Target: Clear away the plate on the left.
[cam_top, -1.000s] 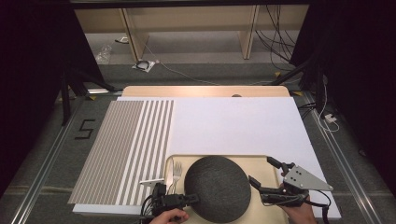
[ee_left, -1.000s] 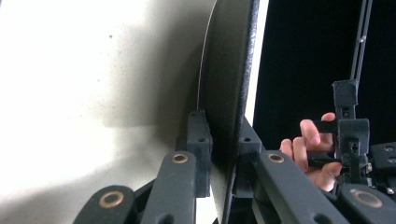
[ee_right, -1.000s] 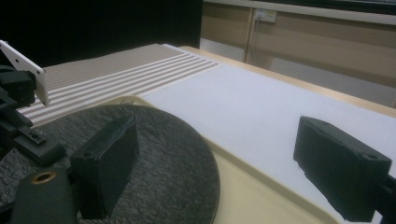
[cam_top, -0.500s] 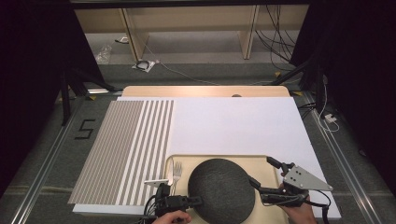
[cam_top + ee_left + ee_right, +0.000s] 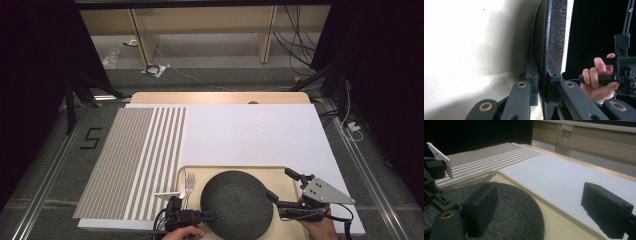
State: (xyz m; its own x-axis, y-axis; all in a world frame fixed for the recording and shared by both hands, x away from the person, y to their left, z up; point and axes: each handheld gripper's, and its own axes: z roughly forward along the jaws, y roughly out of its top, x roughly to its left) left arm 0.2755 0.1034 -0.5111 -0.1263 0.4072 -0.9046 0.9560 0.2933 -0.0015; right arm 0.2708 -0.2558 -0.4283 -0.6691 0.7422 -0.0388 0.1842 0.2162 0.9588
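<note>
Seen from the high view, a round dark grey speckled plate (image 5: pixel 236 204) lies on a cream plastic tray (image 5: pixel 280 175) at the near edge of the white table cover (image 5: pixel 250 132), with a silver metal fork (image 5: pixel 189 184) on the tray just to its left and a mat of beige and white stripes (image 5: pixel 135 157) farther left. The left gripper (image 5: pixel 209 215) meets the plate's left rim, and the right gripper (image 5: pixel 282 186) sits at the plate's right side with its jaws spread wide. In the left gripper view, the two black jaws are closed tight on the thin edge of the plate (image 5: pixel 555 37), one pad on each face, the tray's pale surface (image 5: pixel 474 50) beside it; the person's other hand (image 5: pixel 599 82) shows farther off. In the right gripper view, the jaws stand far apart and hold nothing: one pad hangs over the plate (image 5: pixel 516 210), the other over the tray's rim (image 5: pixel 564 216) by the white cover.
</note>
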